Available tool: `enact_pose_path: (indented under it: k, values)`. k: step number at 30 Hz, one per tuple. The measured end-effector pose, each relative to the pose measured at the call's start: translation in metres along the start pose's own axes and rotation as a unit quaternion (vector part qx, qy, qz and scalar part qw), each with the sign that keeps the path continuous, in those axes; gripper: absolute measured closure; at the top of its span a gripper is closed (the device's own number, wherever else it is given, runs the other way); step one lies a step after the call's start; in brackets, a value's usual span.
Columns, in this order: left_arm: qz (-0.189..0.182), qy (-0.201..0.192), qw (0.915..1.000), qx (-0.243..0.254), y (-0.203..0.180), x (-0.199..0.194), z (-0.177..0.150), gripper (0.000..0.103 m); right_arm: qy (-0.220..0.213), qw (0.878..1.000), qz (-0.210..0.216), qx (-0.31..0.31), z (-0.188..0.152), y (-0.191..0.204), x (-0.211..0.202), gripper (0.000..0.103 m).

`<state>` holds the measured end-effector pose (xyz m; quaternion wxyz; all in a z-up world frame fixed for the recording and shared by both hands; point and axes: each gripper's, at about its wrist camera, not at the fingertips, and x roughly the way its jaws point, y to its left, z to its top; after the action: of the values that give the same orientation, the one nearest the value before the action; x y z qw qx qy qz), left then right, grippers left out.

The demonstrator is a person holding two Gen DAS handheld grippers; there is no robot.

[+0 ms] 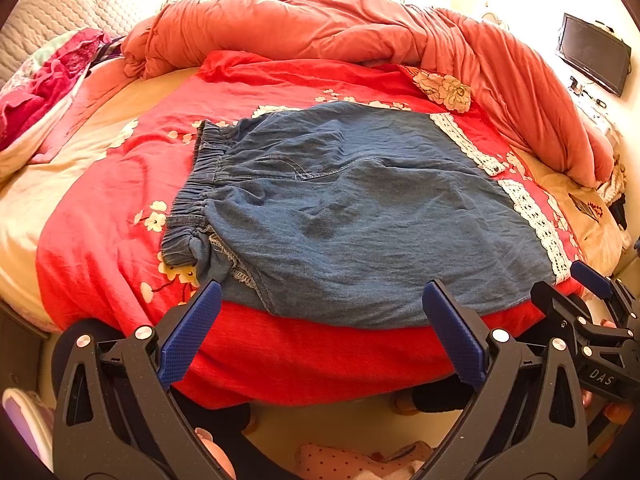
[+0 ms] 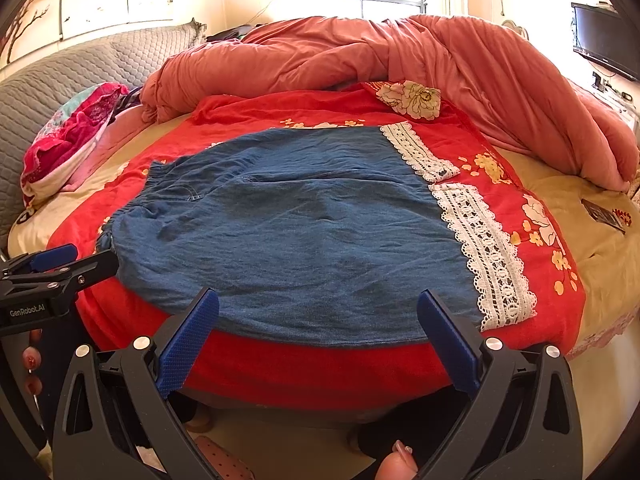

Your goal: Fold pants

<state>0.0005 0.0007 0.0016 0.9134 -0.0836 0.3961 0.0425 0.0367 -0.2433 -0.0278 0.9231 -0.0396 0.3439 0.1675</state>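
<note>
Blue denim pants [image 1: 352, 216] with white lace hems [image 1: 536, 220] lie flat on a red flowered blanket [image 1: 100, 240], elastic waistband [image 1: 192, 196] to the left. They also show in the right wrist view [image 2: 304, 232], lace hems [image 2: 492, 256] to the right. My left gripper [image 1: 320, 300] is open and empty, hovering just before the pants' near edge. My right gripper [image 2: 318, 308] is open and empty at the near edge too. The right gripper shows at the left view's right edge [image 1: 592, 292]; the left gripper shows at the right view's left edge [image 2: 60, 264].
A bunched salmon duvet [image 1: 360, 28] lies across the back of the bed. A pink pile of clothes [image 1: 48, 80] sits at the left by the grey headboard [image 2: 60, 72]. A TV [image 1: 592, 54] hangs at the right. The floor and the person's feet [image 2: 396, 464] are below.
</note>
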Motion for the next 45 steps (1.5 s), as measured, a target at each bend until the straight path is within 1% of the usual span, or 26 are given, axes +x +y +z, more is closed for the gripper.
enact_pose_path:
  k: [12,18,22,26,28,30,33,35,37,40,41,43,45]
  values:
    - [0.004,0.003,1.0000,-0.002,0.005,0.007,0.004,0.008,0.005,1.000,0.006,-0.001,0.005,0.004,0.010,0.004]
    - [0.003,0.008,0.9999,-0.006,0.010,0.017,0.013,0.008,0.014,1.000,0.012,-0.008,0.019,0.005,0.024,0.004]
    - [0.002,0.007,0.9999,-0.012,0.018,0.025,0.025,0.008,0.025,0.999,0.025,-0.015,0.033,0.008,0.040,0.004]
    - [0.007,0.000,0.9996,-0.027,0.036,0.035,0.045,0.008,0.030,0.998,0.040,-0.027,0.053,0.014,0.058,0.004]
    - [0.019,-0.005,0.9991,-0.037,0.050,0.043,0.058,0.008,0.038,0.998,0.052,-0.028,0.066,0.015,0.071,0.004]
    - [0.030,-0.006,0.9984,-0.048,0.065,0.049,0.068,0.008,0.047,0.996,0.072,-0.031,0.080,0.018,0.085,0.004]
    - [0.047,-0.001,0.9967,-0.066,0.092,0.063,0.088,0.008,0.046,0.995,0.084,-0.039,0.103,0.021,0.101,0.004]
    - [0.058,-0.005,0.9960,-0.069,0.109,0.075,0.103,0.008,0.042,0.994,0.085,-0.051,0.118,0.026,0.113,0.004]
    - [0.067,0.007,0.9959,-0.060,0.119,0.092,0.117,0.008,0.040,0.993,0.088,-0.073,0.133,0.032,0.129,0.004]
    - [0.067,0.029,0.9961,-0.049,0.129,0.120,0.135,0.008,0.050,0.988,0.106,-0.097,0.154,0.041,0.157,0.004]
    - [0.062,0.039,0.9962,-0.048,0.133,0.132,0.141,0.008,0.055,0.988,0.103,-0.100,0.158,0.043,0.163,0.004]
    - [0.051,0.055,0.9960,-0.048,0.140,0.152,0.151,0.008,0.058,0.985,0.122,-0.110,0.172,0.049,0.181,0.004]
    - [0.031,0.067,0.9966,-0.036,0.141,0.166,0.156,0.008,0.060,0.982,0.129,-0.120,0.183,0.053,0.196,0.004]
